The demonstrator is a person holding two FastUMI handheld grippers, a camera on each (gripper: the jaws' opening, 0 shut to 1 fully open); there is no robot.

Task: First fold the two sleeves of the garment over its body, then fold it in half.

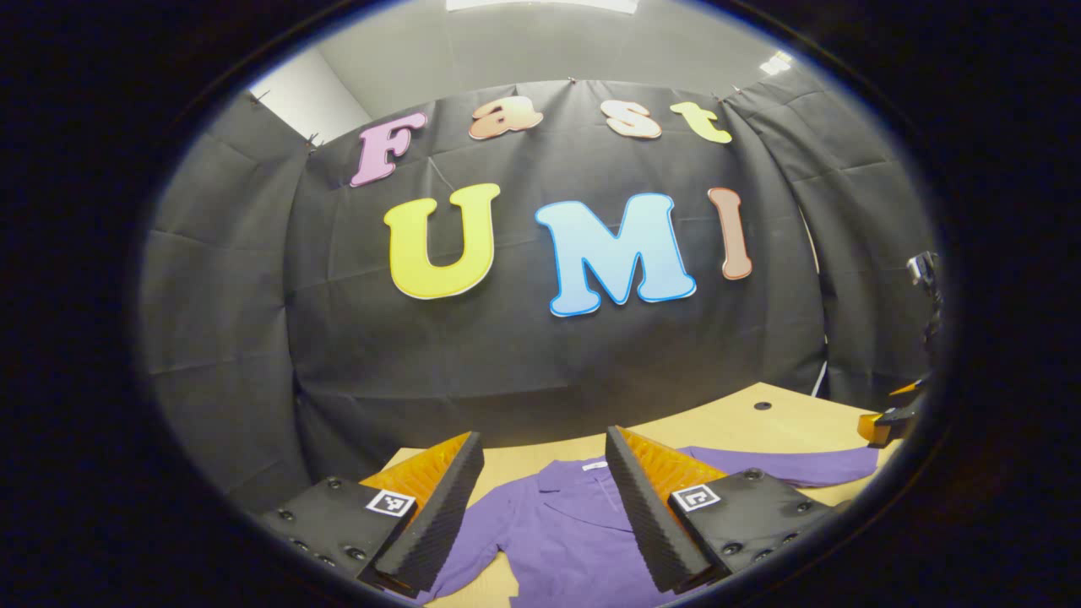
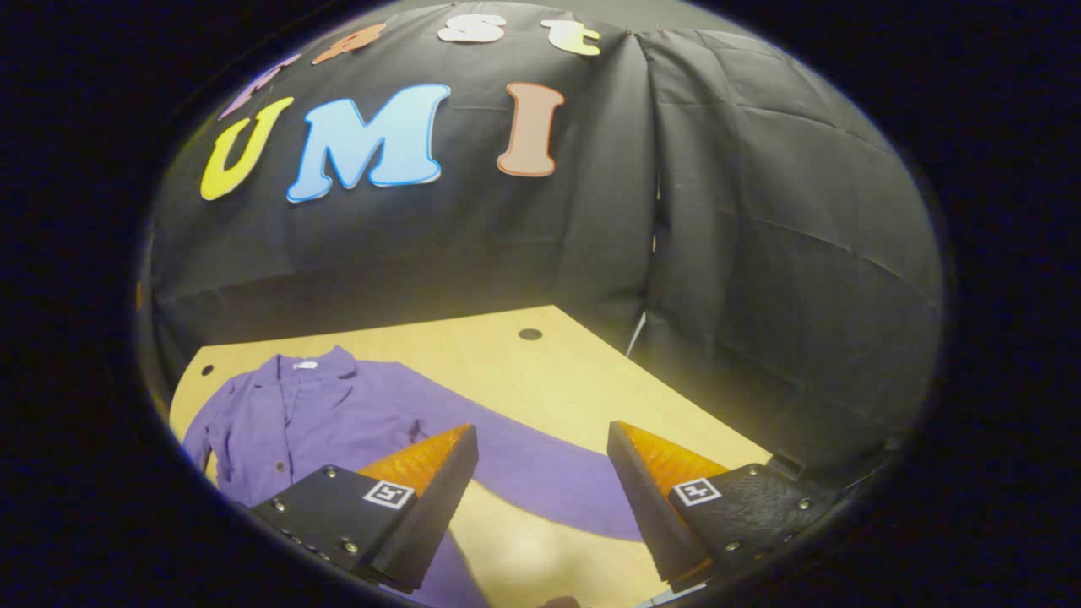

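A purple collared shirt (image 1: 566, 523) lies flat and face up on the wooden table (image 1: 760, 418), collar toward the booth wall. In the left gripper view my left gripper (image 1: 542, 437) hovers open over the collar and chest, holding nothing. One sleeve (image 1: 794, 464) stretches out to the right, toward a part of the right gripper (image 1: 882, 422) at the table's edge. In the right gripper view the shirt (image 2: 312, 414) lies at the left, and its long sleeve (image 2: 540, 477) runs down between the fingers of my open, empty right gripper (image 2: 540, 429).
Black cloth walls close off the back and right side of the table (image 2: 549, 371). A small dark hole (image 2: 530, 334) sits in the tabletop near the back edge. Bare wood lies to the right of the sleeve.
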